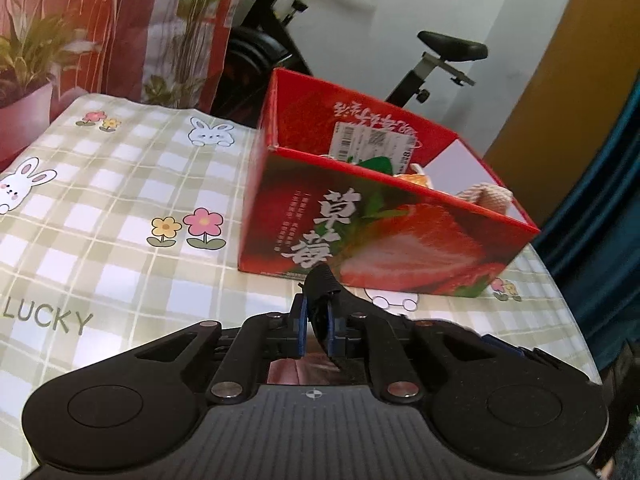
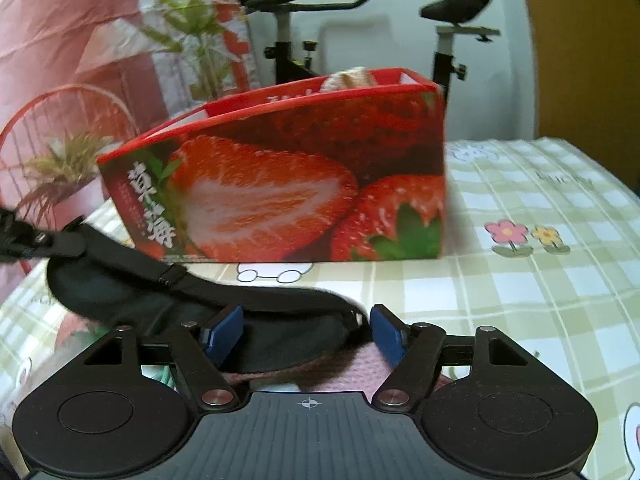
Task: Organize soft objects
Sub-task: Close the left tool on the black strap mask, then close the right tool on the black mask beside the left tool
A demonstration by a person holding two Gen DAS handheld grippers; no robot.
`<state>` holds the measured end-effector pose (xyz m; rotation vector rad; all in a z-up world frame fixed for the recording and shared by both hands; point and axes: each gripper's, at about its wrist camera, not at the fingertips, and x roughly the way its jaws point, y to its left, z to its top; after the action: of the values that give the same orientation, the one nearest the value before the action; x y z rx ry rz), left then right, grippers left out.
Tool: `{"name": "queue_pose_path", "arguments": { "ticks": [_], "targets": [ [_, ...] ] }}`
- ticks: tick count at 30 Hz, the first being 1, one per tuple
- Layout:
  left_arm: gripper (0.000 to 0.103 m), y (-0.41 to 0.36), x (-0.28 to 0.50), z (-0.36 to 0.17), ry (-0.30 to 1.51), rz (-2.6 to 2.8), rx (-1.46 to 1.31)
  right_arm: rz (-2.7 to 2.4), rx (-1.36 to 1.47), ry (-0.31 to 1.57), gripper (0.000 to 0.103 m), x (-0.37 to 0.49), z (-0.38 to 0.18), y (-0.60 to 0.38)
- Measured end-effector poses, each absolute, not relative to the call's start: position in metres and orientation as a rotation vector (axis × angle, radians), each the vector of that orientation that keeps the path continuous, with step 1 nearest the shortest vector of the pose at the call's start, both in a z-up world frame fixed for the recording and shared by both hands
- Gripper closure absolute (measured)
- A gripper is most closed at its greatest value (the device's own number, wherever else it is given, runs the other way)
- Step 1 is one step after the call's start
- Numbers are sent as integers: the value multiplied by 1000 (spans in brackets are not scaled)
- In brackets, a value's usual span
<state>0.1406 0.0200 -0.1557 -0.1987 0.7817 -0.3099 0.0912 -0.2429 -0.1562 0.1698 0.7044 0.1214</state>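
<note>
Red strawberry-printed box [image 1: 384,236] on green-checked tablecloth [image 1: 120,208]; black eye mask [image 2: 192,300].

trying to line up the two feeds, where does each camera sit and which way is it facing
Left wrist: on the left gripper, facing the strawberry box from its corner; pads shut on a black strap.
Right wrist: on the right gripper, low, facing the box's long side; pads open around a black eye mask.
Shared: the box, checked tablecloth, exercise bike behind.
</note>
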Motion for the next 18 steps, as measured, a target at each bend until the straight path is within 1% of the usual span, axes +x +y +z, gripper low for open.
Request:
{"name": "queue_pose_path", "arguments": {
  "ticks": [4,11,13,18],
  "targets": [
    [92,23,128,-162,798,-319,-217,129,218,703,36,90,-158,-250],
    [92,27,128,-185,849,-288,-228,164,220,704,38,91,-159,-247],
    [92,28,129,-189,855,-285,-229,171,241,705,41,92,-161,-251],
    [92,28,129,-196,854,-280,-224,163,287,712,44,93,-164,-256]
  ]
}}
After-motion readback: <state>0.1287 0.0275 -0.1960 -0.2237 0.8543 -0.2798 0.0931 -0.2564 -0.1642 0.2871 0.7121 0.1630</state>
